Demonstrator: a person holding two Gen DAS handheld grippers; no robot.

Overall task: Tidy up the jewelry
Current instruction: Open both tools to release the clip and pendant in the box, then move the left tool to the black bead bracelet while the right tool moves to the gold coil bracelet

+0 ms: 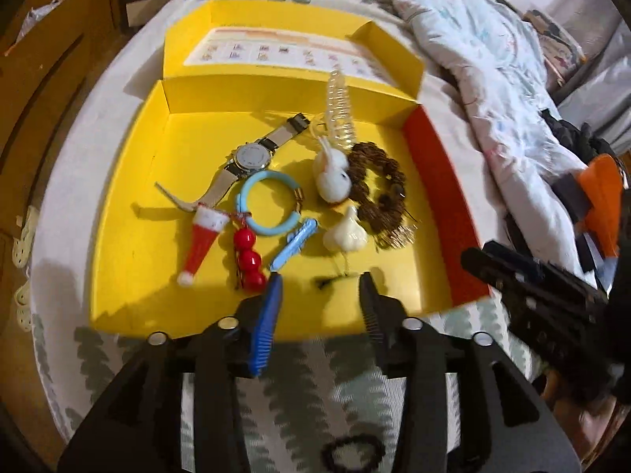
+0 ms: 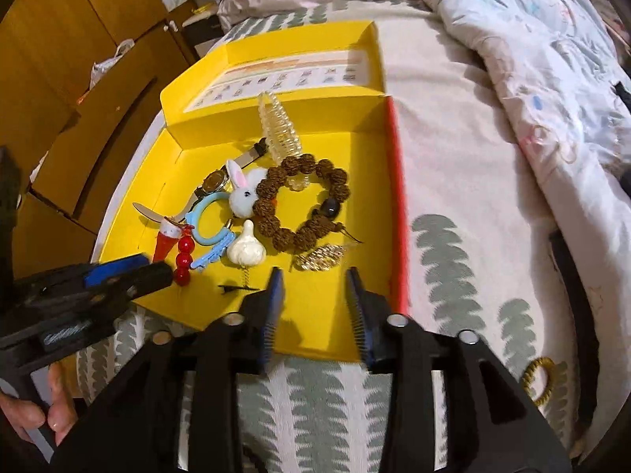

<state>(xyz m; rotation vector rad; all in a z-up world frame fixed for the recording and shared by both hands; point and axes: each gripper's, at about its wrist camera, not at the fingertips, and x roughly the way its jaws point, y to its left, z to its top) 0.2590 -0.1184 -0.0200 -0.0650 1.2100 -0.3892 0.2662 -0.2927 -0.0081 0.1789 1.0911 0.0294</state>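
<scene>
In the left wrist view, our left gripper [image 1: 321,280] hangs over the near edge of the shallow yellow cardboard box [image 1: 130,260] on the bed. Its jaws stand apart and nothing is between them. Just past the tips lies a small thin black hair clip [image 1: 329,280], with its long side running left to right. Farther in sit a smooth white garlic-shaped charm [image 1: 346,232], a fluffy white bunny charm [image 1: 332,175], a shiny light blue plastic bangle [image 1: 272,203], a string of round red beads [image 1: 248,260], a little red and white Santa hat [image 1: 203,240] and a silver wristwatch with a pale strap [image 1: 248,157]. A bumpy brown bead bracelet [image 1: 380,189] lies to the right of them. On the near bed cover a black hair tie [image 1: 353,453] is still outside the box. In the right wrist view, our right gripper [image 2: 314,274] is also let go, with empty jaws over the near edge. The black hair clip [image 2: 236,287] lies to its left, closer to the left gripper [image 2: 118,272], so we think the left hand is better placed for it. A crinkly gold leaf piece [image 2: 321,260] sits just ahead of the right tips. A twisty gold hair tie [image 2: 540,378] waits on the cover, well off to the right, closer to our right hand.
</scene>
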